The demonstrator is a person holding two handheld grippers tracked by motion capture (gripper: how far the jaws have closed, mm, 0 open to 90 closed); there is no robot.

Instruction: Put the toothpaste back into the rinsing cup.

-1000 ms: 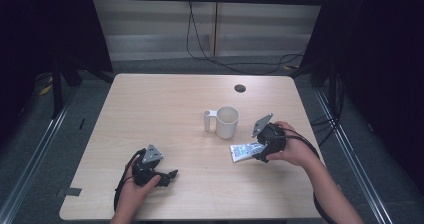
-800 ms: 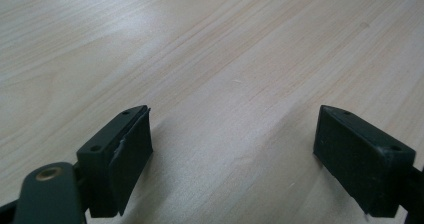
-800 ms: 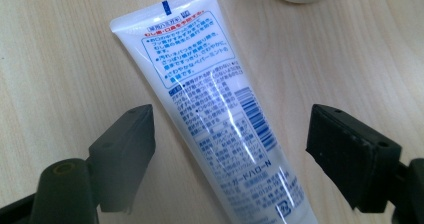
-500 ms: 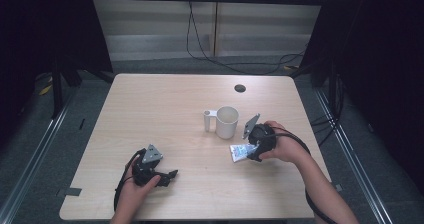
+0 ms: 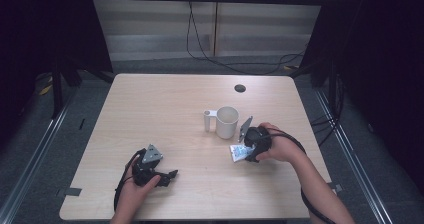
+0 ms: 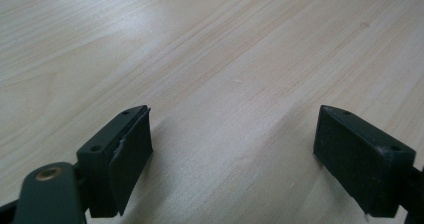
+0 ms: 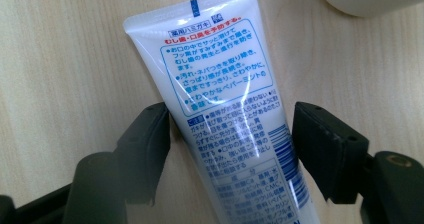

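The white plastic tube with blue and red printed text [image 7: 225, 109] lies flat on the pale wooden counter [image 5: 165, 109], just beside the cream ceramic mug [image 5: 227, 122] with its handle turned away from the tube. From above, the right tool [image 5: 245, 153] sits low over the tube and hides much of it. Its own camera shows what the high view cannot: the jaws stand on either side of the tube and have just been closing, the left-hand jaw about at its edge, the other with a sliver of gap (not yet a grip). The left tool [image 6: 232, 154] rests near the counter's front edge, well apart, jaws spread wide over bare wood.
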